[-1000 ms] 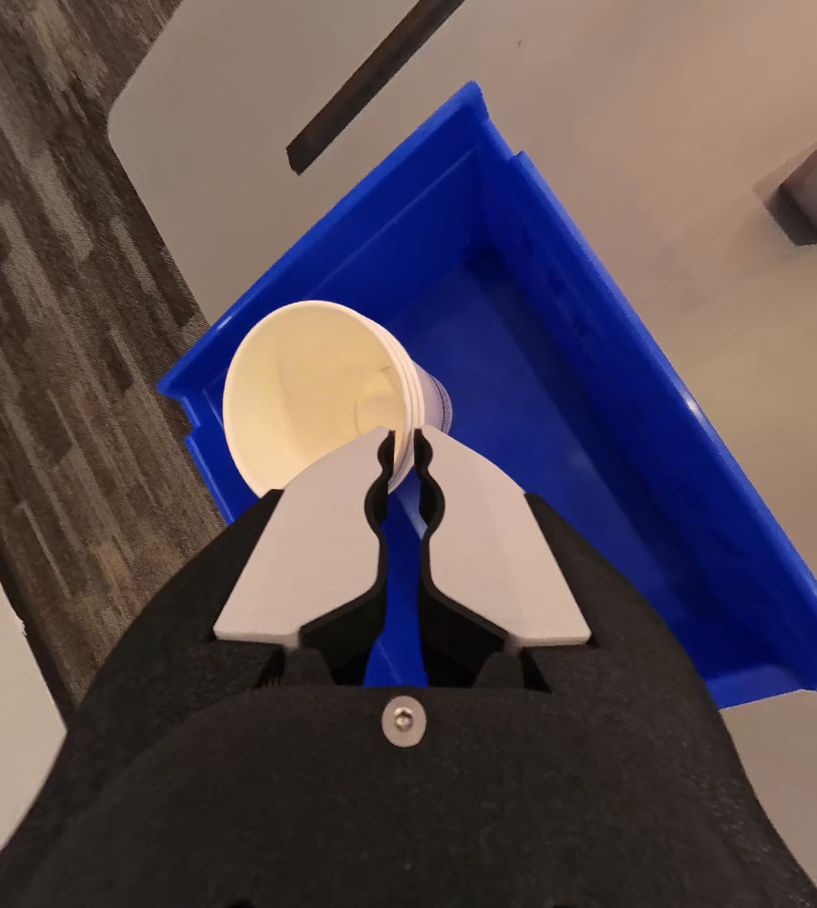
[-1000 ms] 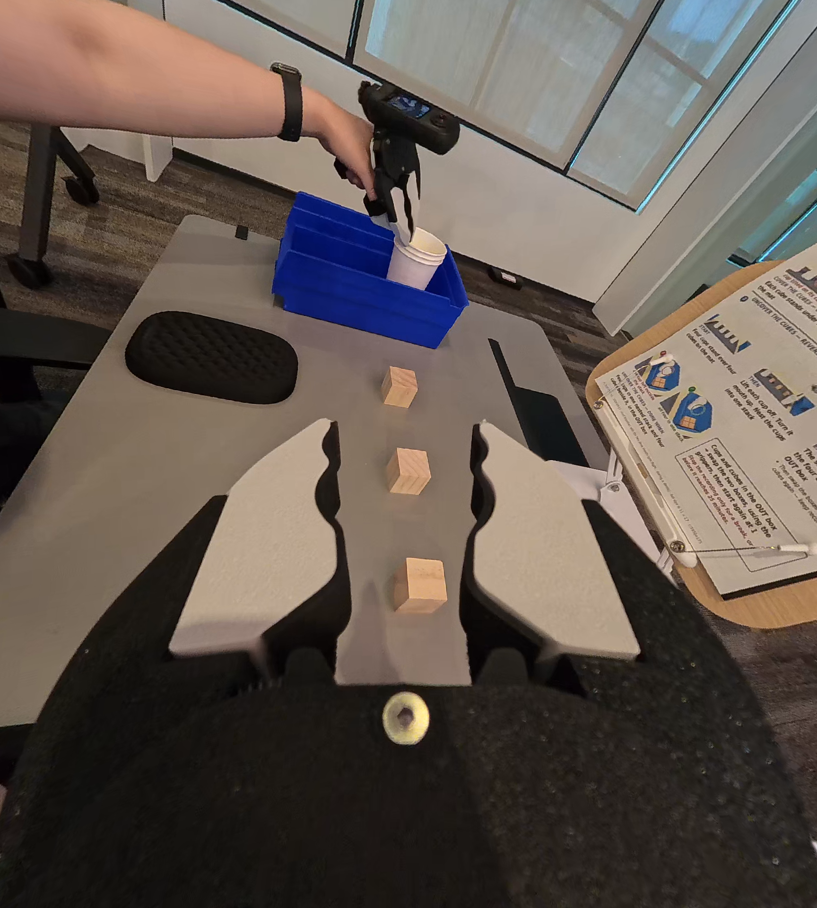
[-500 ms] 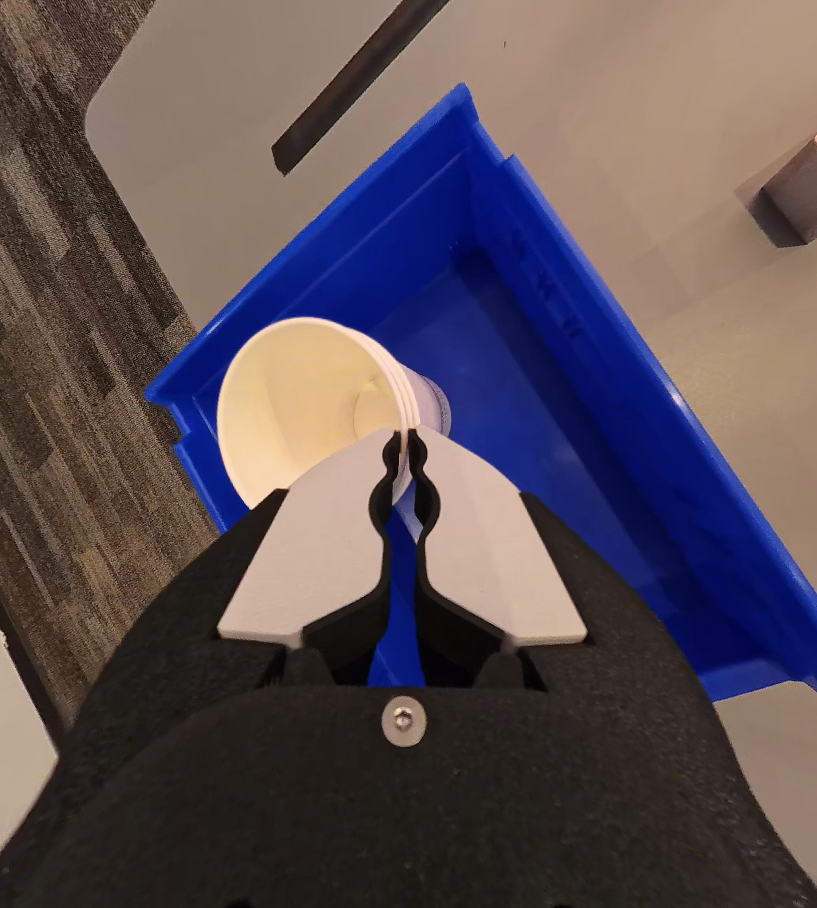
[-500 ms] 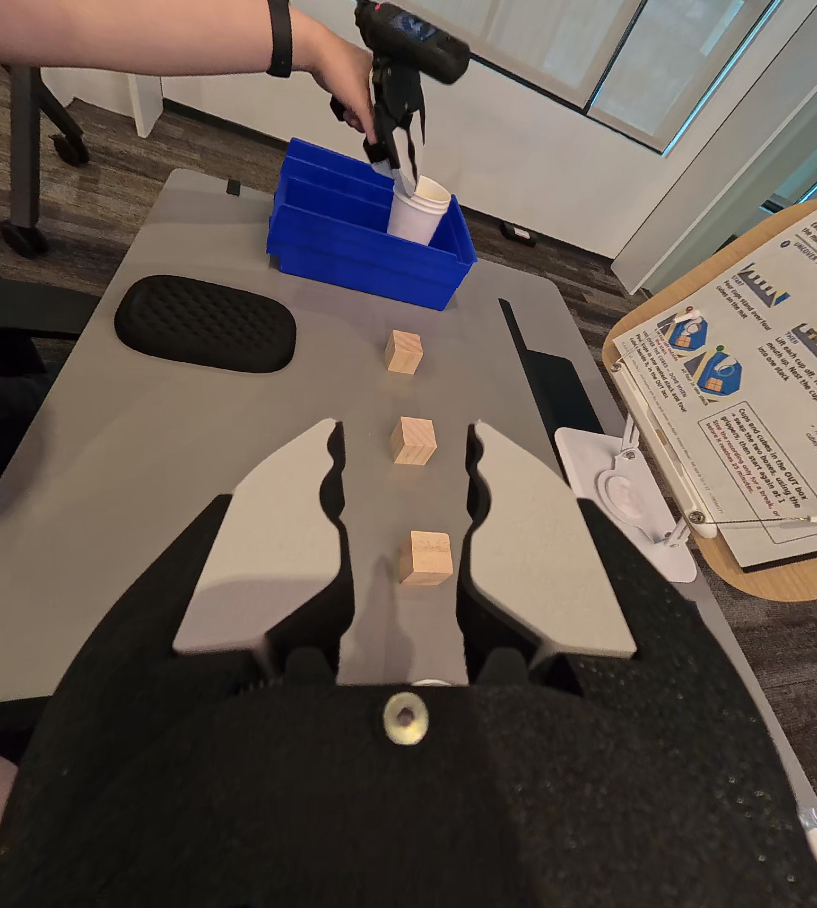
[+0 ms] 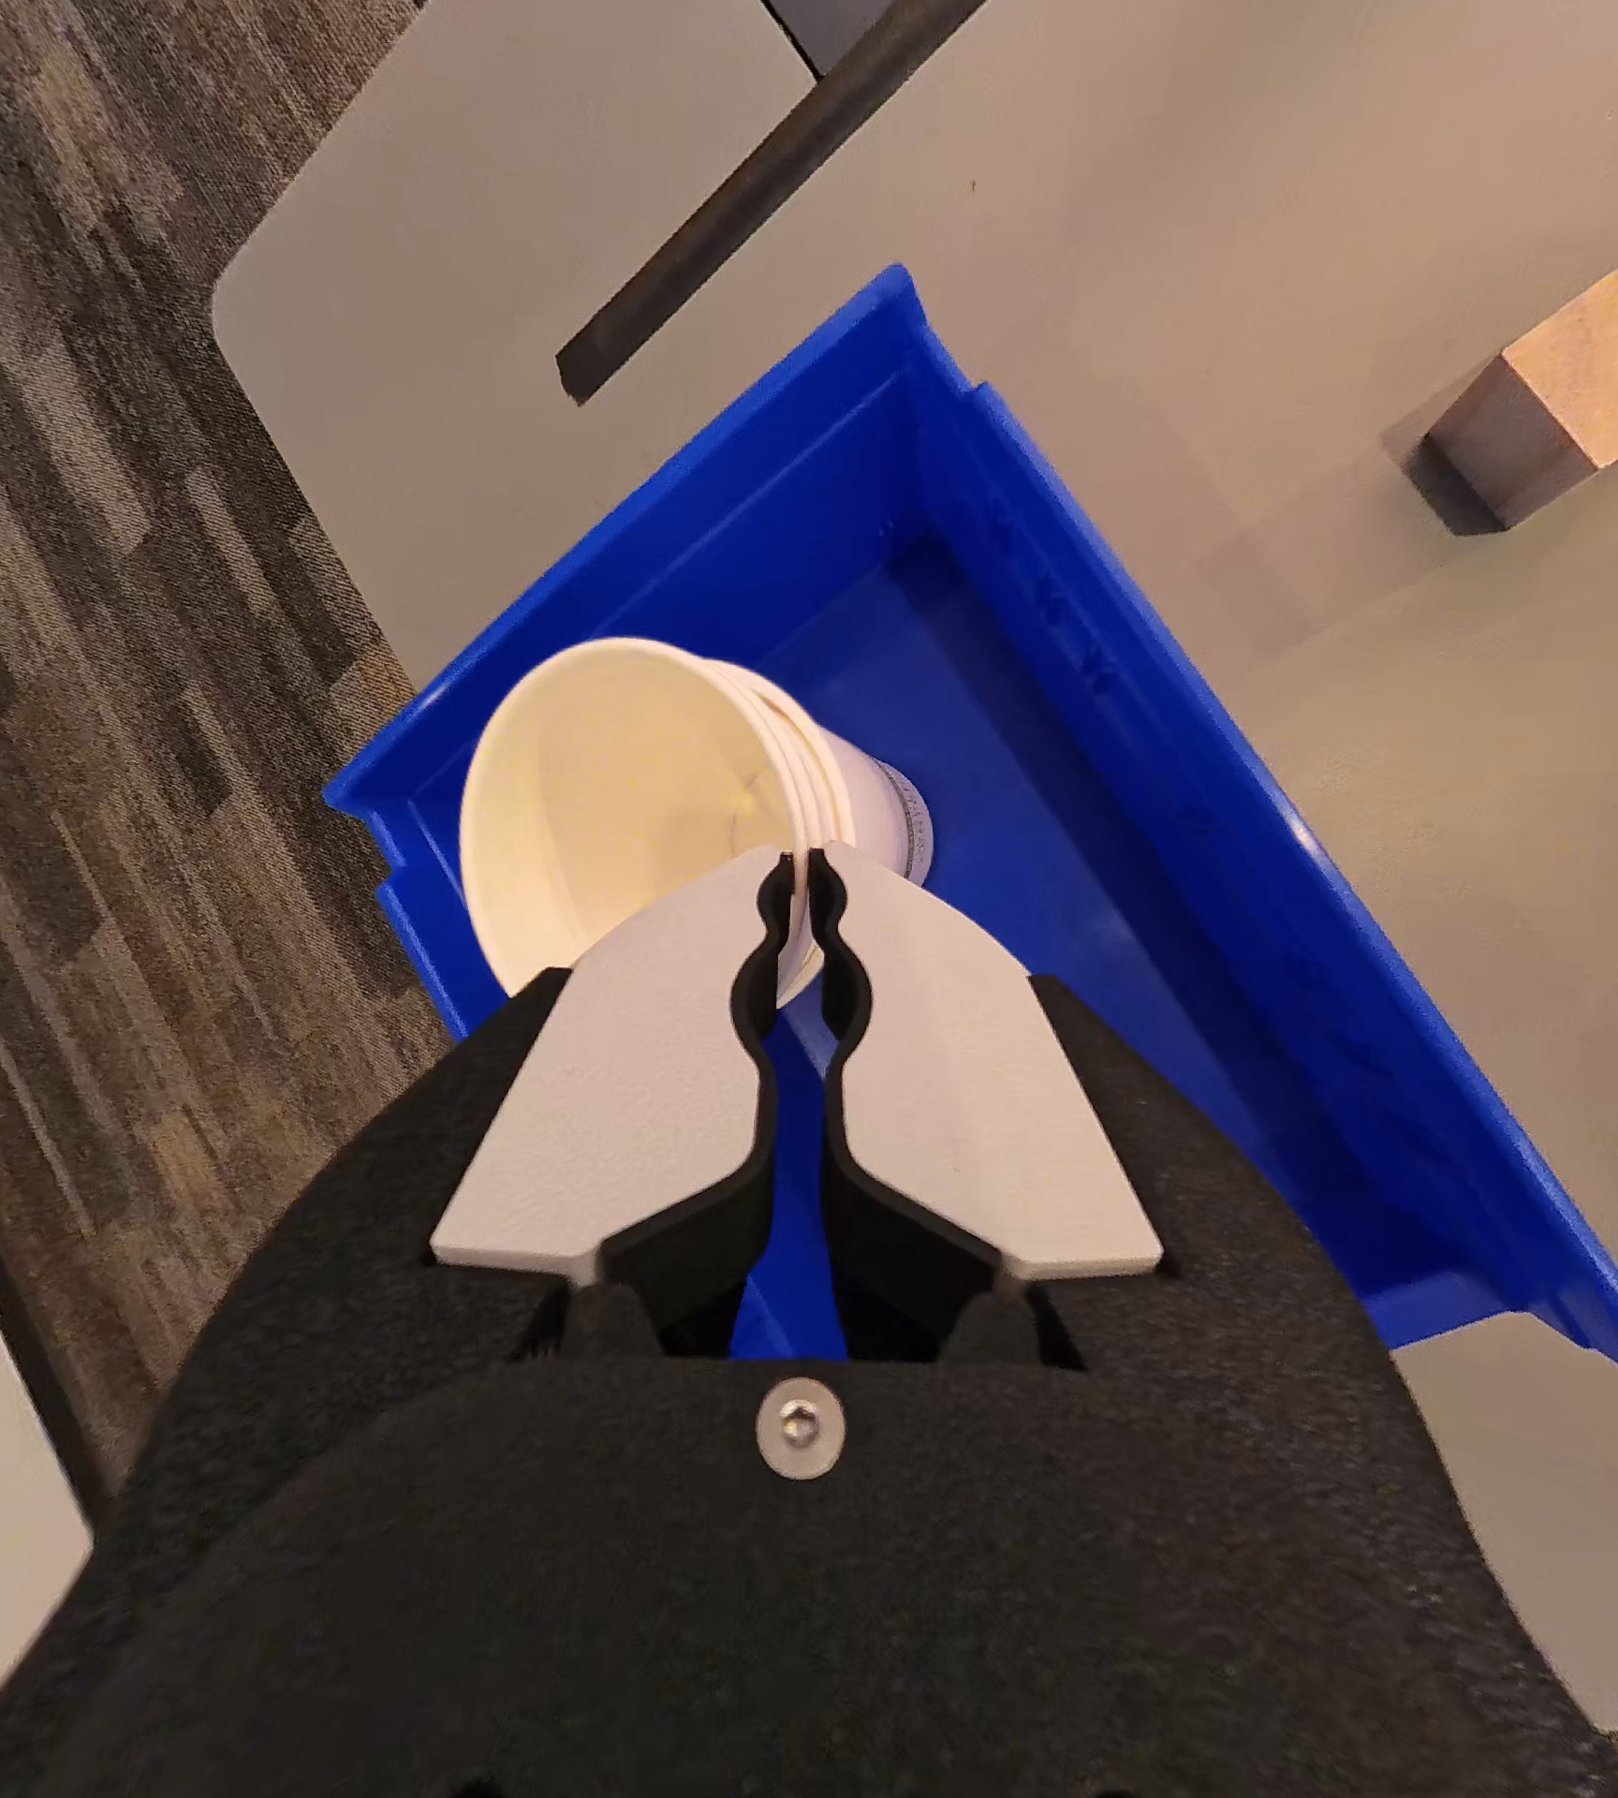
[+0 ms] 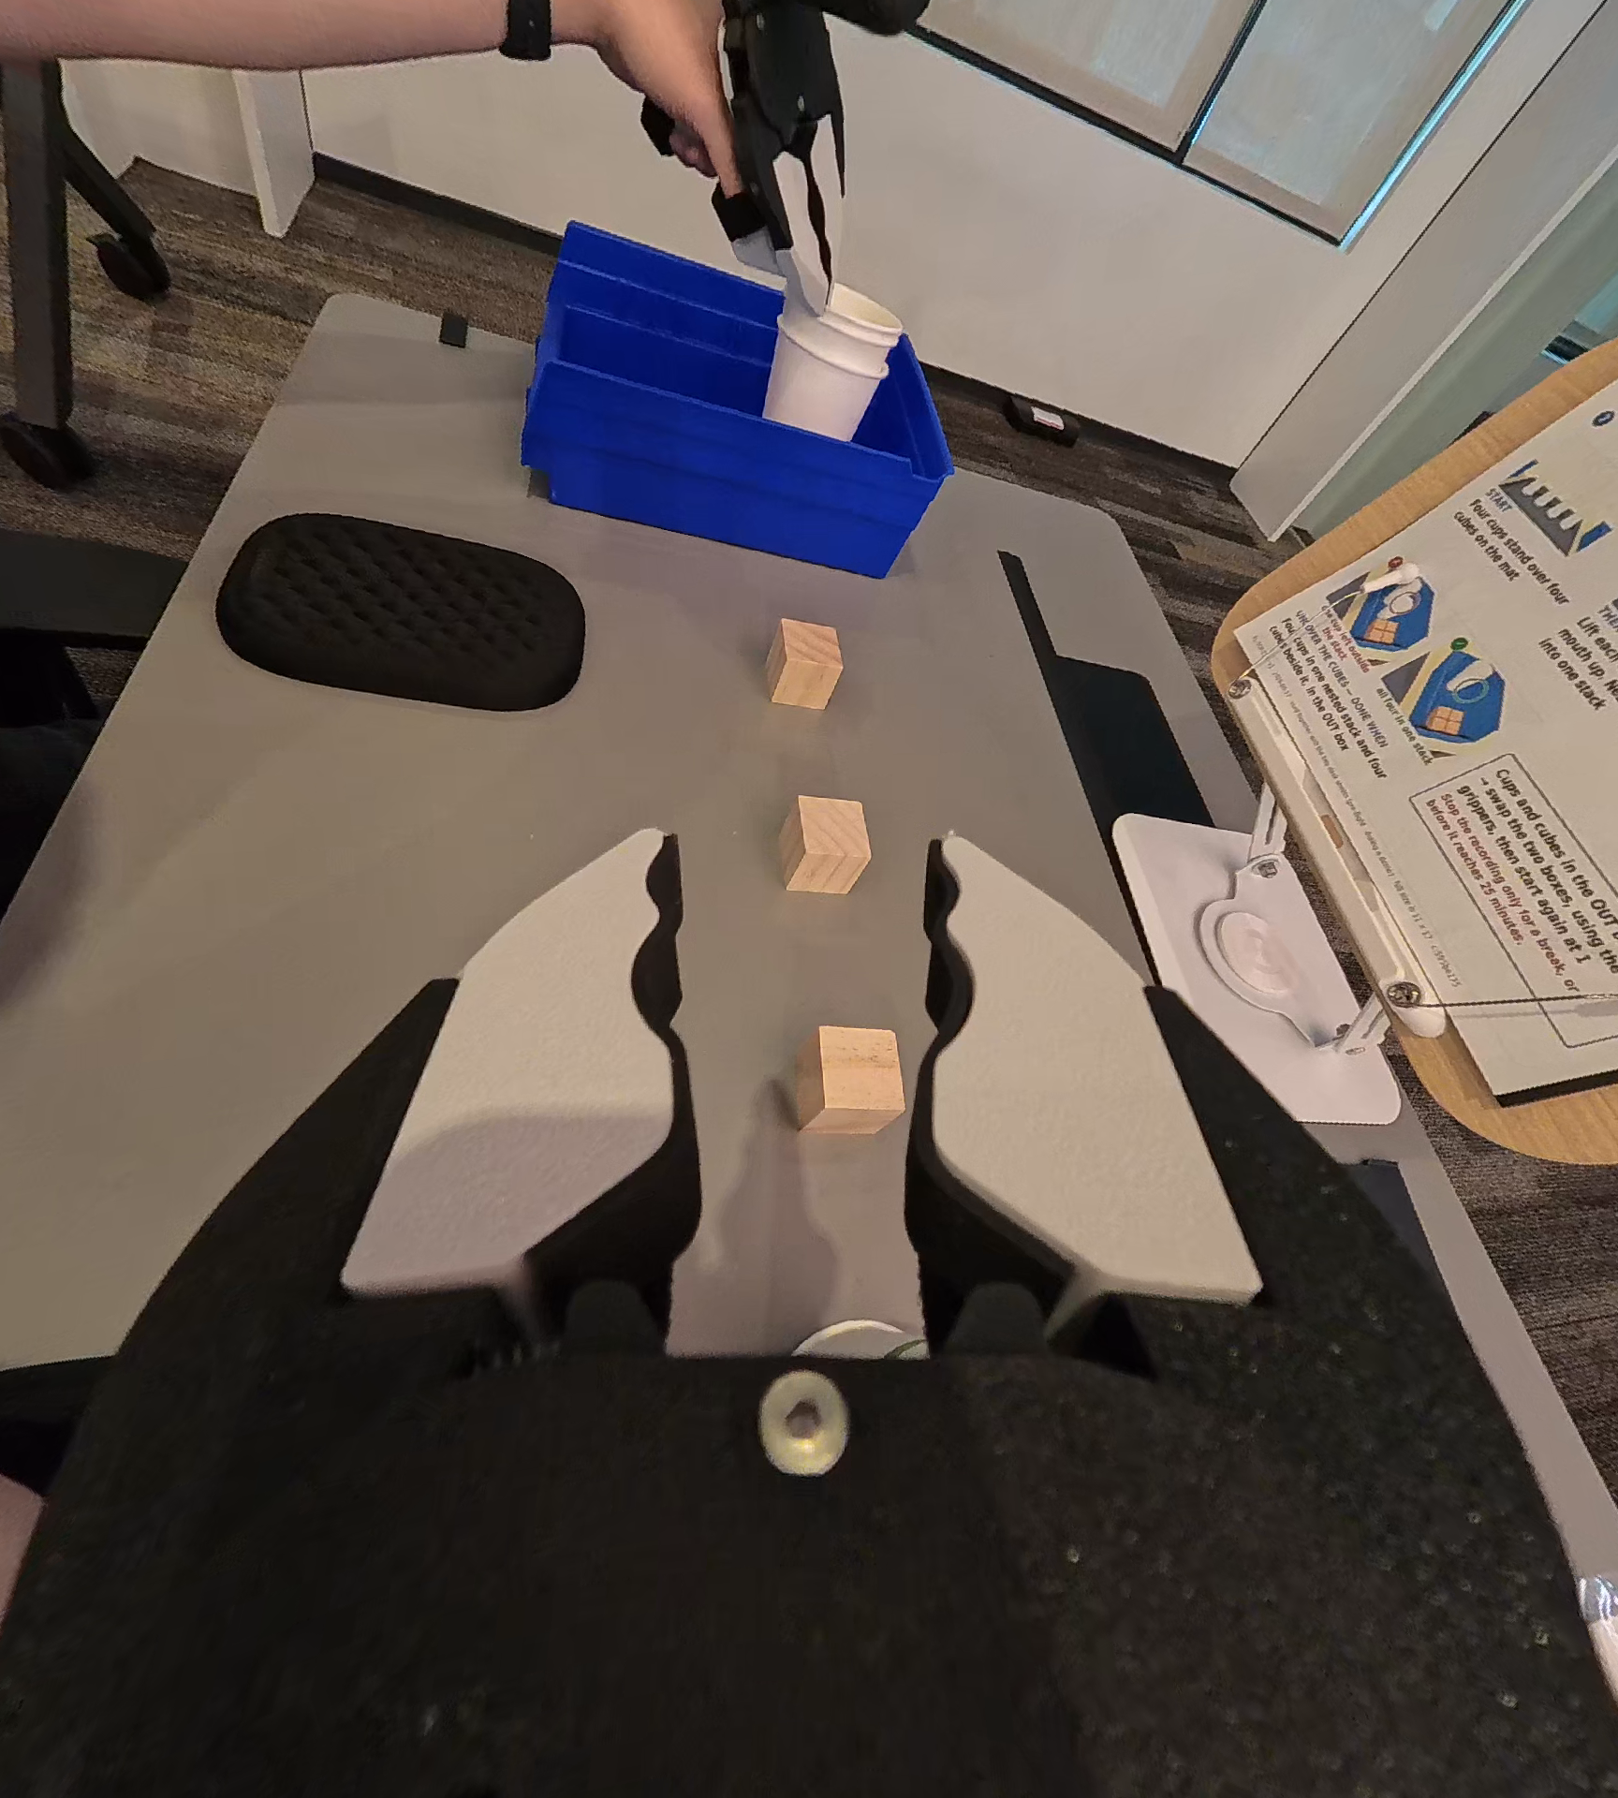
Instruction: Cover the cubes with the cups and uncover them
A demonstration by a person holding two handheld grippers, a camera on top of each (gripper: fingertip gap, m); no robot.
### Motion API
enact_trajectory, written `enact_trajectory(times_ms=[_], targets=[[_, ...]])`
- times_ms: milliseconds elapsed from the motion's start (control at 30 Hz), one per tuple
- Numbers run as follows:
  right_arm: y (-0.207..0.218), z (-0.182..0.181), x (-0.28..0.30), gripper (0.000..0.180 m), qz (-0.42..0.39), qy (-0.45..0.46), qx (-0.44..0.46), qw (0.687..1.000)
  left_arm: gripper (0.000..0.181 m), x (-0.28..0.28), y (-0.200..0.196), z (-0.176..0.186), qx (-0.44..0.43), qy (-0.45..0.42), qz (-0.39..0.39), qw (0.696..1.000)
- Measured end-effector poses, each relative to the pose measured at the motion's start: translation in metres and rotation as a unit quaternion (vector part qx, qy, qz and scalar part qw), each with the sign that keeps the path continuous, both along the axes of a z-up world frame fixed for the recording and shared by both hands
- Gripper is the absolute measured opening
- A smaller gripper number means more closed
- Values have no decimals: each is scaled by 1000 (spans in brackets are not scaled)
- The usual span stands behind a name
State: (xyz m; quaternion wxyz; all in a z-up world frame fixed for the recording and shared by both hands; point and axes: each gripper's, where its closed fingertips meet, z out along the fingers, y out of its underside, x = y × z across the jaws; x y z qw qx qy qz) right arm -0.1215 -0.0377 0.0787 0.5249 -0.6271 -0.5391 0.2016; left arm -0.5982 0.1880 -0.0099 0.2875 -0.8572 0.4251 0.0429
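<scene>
A: We start with the grey table [image 6: 397, 876], which carries everything. At its far end sits the blue bin [image 6: 737, 467], and left of that lies a black padded rest [image 6: 397, 613].

B: Beside the table on the right we see an instruction sheet [image 6: 1515, 739] on a wooden board.

A: Our left gripper [image 5: 800, 856] is pinched nearly closed on the rim of a nested stack of white paper cups [image 5: 649, 778], mouth up and tilted, with its base down inside the bin.

B: Our right gripper [image 6: 800, 846] hangs wide open with nothing in it, above a row of three wooden cubes [image 6: 825, 842] standing apart and uncovered on the table.
</scene>
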Motion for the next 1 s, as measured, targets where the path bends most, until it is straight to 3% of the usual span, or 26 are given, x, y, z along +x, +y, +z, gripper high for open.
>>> enact_trajectory(times_ms=[33, 400, 1000], targets=[[0, 0, 0, 47, 0, -1, -1, 1000, 3, 0, 0, 1, 2, 2, -1, 1000], [0, -4, 3, 47, -3, -4, -5, 1000, 3, 6, -9, -11, -18, 42, -17, 999], [4, -16, 5, 46, -11, -26, -24, 999, 3, 11, -11, -17, -50, -8, 6, 999]])
